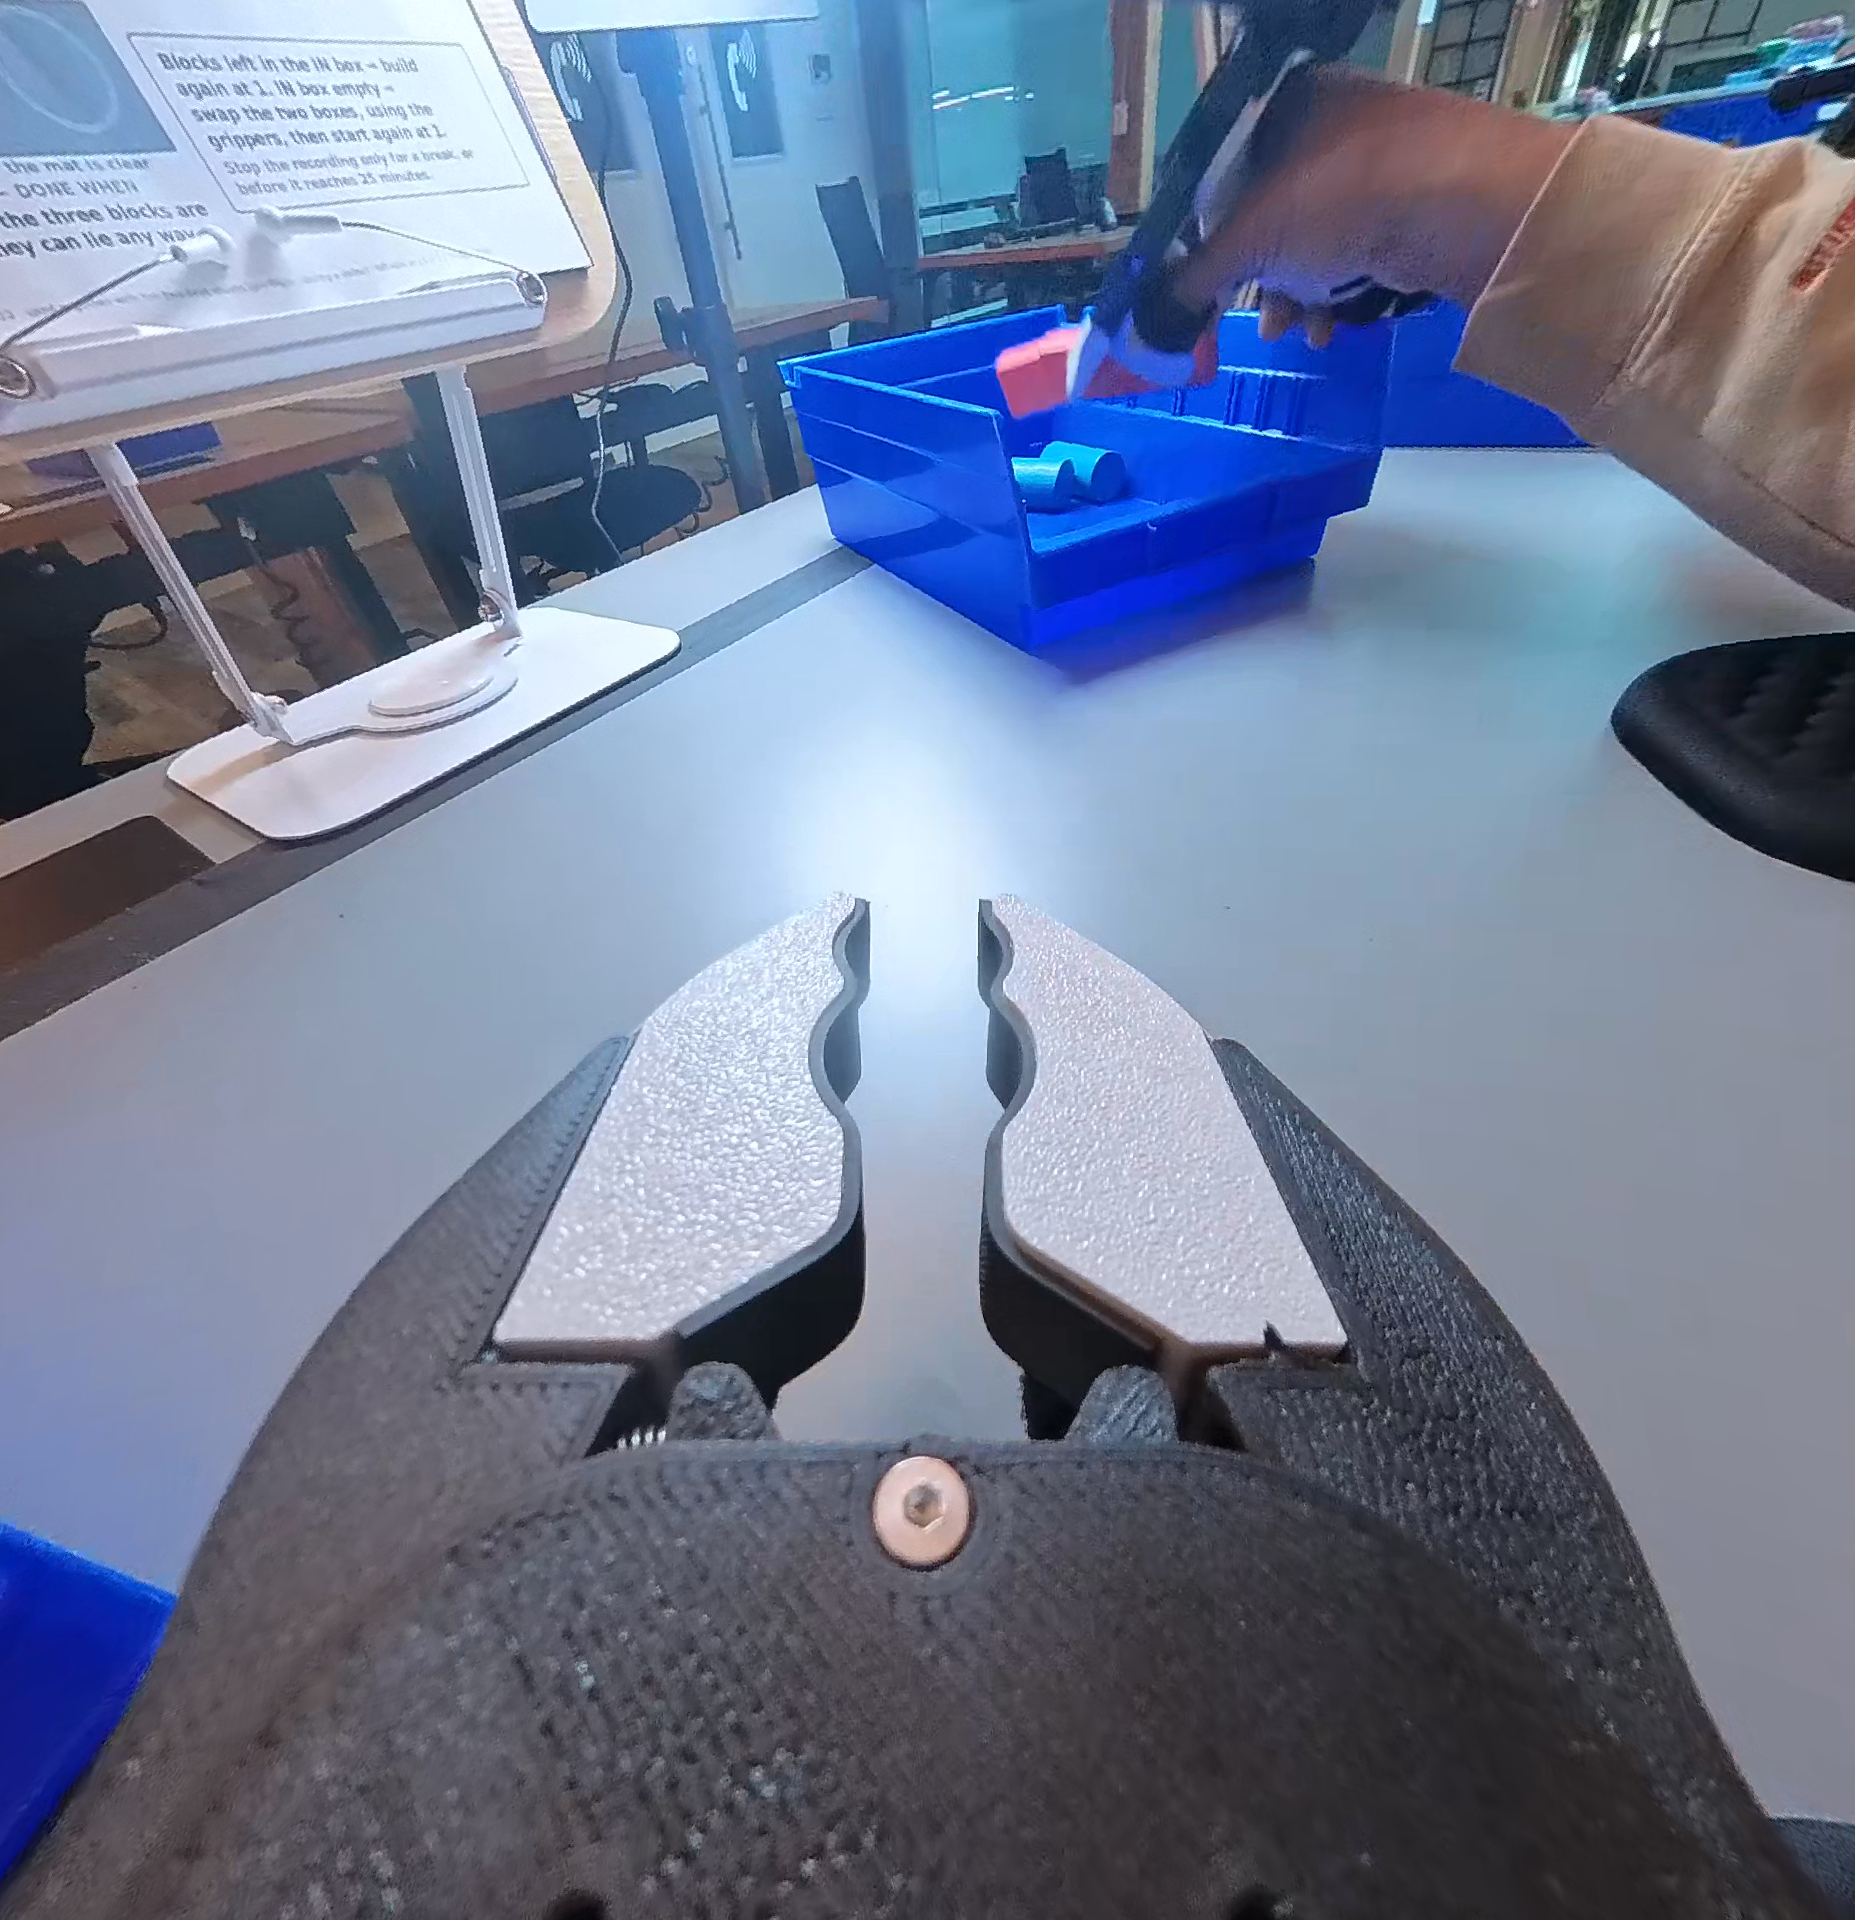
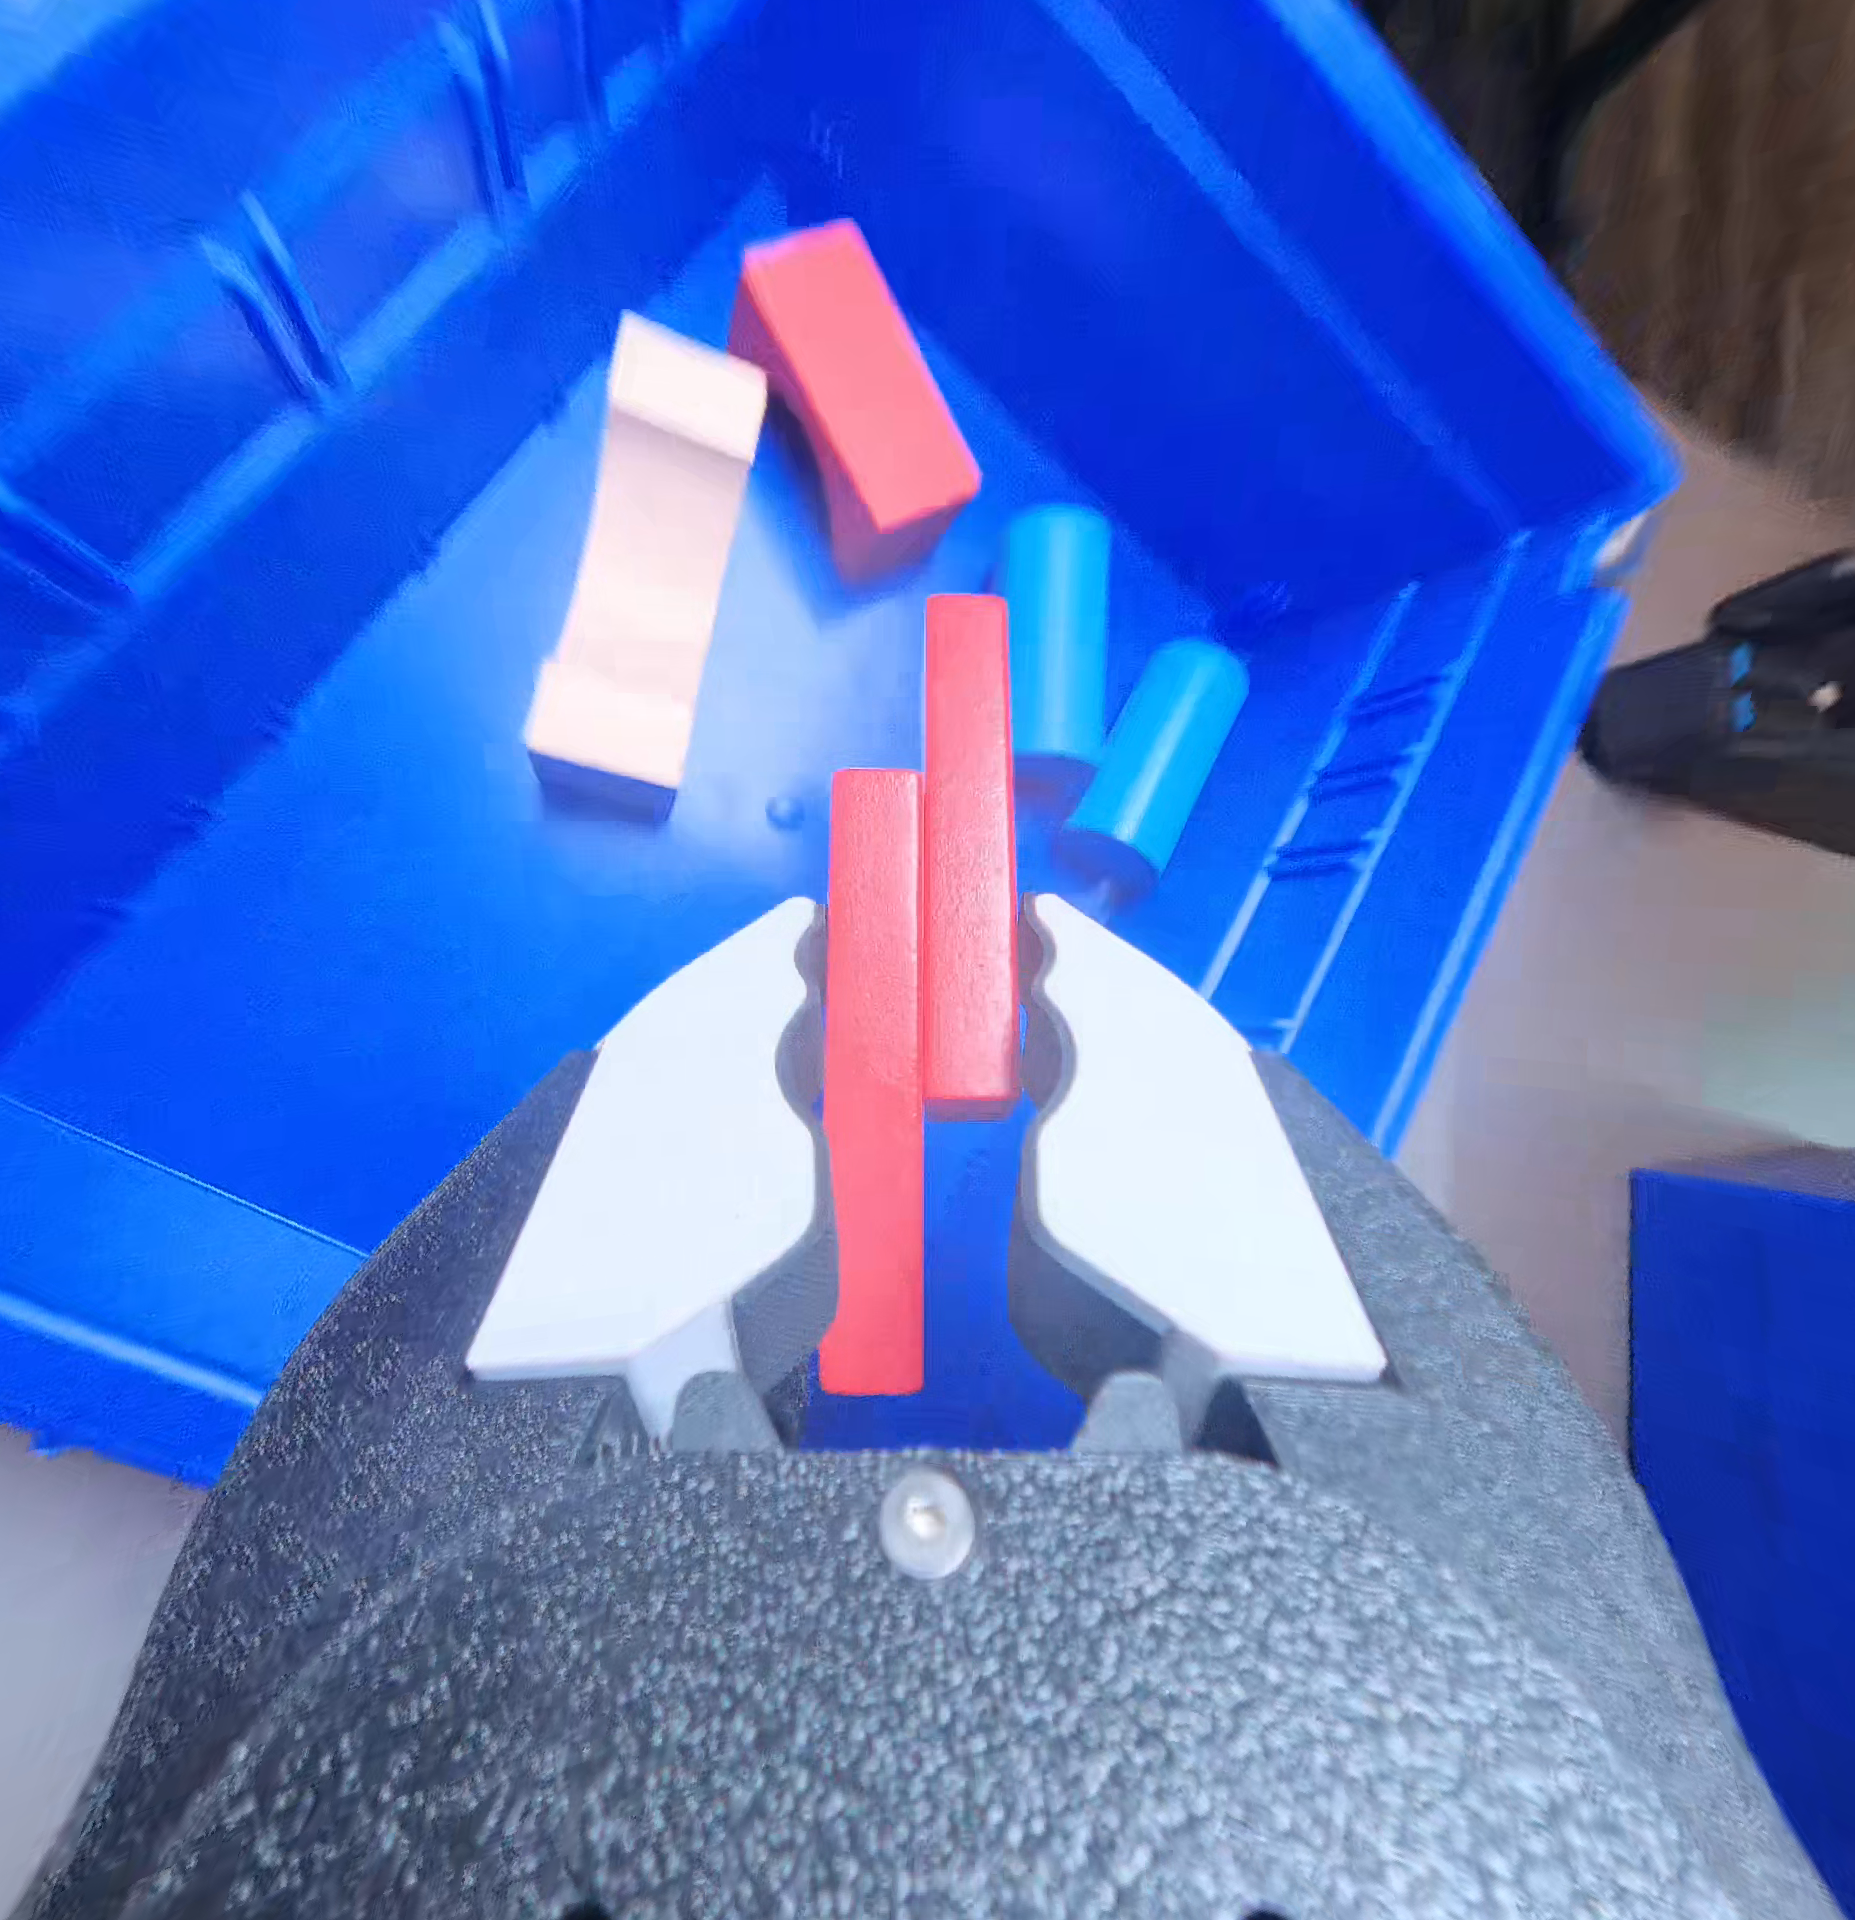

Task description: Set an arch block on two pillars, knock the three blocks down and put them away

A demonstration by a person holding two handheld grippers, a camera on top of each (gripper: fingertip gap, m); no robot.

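Fingers (image 2: pixel 814 966) of the right gripper (image 2: pixel 923 914) are clenched on two slim red blocks (image 2: pixel 970 852), pinched flat side to flat side and held over the open blue bin (image 2: pixel 1266 343). The left gripper (image 1: pixel 923 914) rests low over the grey desk (image 1: pixel 1318 883), its fingers (image 1: pixel 715 1122) released with a narrow gap and nothing between them. These red blocks look rigid, light and smooth-painted; since they sit staggered, one could slide past the other, so a squeeze across the broad faces near the middle seems the safest hold. Inside the bin lie a red arch block (image 2: pixel 850 384), a pale pink arch block (image 2: pixel 642 561) and two blue cylinders (image 2: pixel 1110 675), all on their sides. A second blue bin (image 2: pixel 1775 1455) shows at the right edge; its contents are out of sight.
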